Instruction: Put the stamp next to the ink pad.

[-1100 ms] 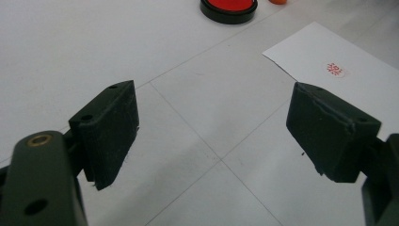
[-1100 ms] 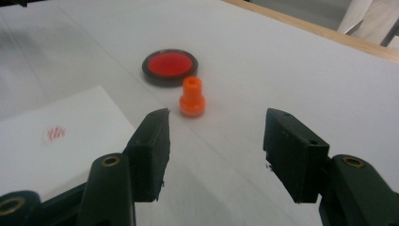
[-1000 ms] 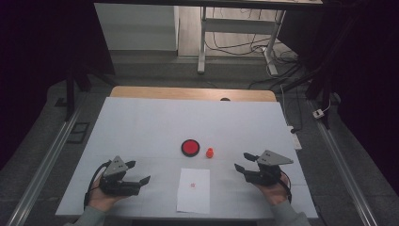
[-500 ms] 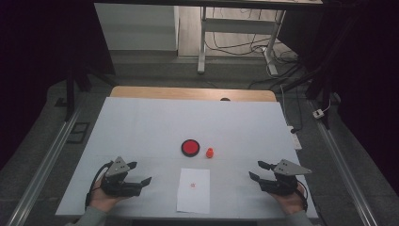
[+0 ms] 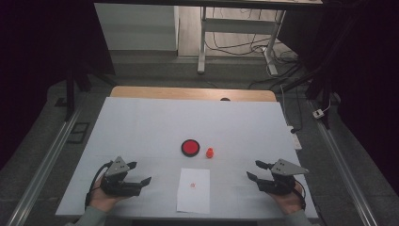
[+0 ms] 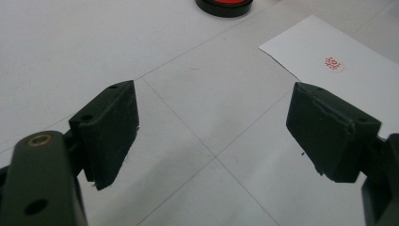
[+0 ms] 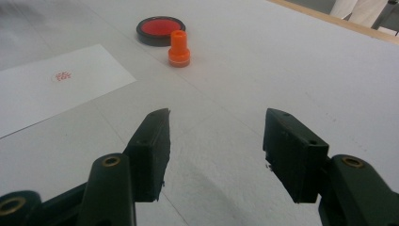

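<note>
Tool status, left to right: I hold the left tool (image 5: 139,173) released and empty near the worktop's (image 5: 141,122) front edge; the right tool (image 5: 258,171) is likewise released and empty. Between them lies the paper sheet (image 5: 194,190), already bearing a red imprint (image 5: 192,184), so I judge the stamping done. Beyond it the ink pad (image 5: 190,147) sits uncovered, the orange stamp (image 5: 210,152) upright just beside it. Bare surface surrounds everything; both tools sit close to the front edge.
</note>
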Available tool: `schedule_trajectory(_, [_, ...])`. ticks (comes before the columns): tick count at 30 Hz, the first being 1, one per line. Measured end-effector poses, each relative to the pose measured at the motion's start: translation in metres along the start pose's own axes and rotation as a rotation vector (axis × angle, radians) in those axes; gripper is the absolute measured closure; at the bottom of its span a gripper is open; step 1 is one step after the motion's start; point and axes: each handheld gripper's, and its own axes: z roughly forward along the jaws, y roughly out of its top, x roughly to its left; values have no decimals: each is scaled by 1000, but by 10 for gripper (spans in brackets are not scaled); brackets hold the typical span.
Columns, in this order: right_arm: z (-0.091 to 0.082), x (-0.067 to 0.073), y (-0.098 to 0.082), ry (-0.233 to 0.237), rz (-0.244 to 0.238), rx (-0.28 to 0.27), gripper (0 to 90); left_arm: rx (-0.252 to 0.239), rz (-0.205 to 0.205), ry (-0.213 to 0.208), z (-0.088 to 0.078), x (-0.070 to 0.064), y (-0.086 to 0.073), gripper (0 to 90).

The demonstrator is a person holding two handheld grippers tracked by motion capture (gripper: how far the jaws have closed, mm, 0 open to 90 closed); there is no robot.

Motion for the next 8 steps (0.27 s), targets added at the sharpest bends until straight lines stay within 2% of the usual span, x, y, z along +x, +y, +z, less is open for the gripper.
schedule_trajectory(8, [0,2,2,2,-8,0,410,0,0,0,0,0,0,180])
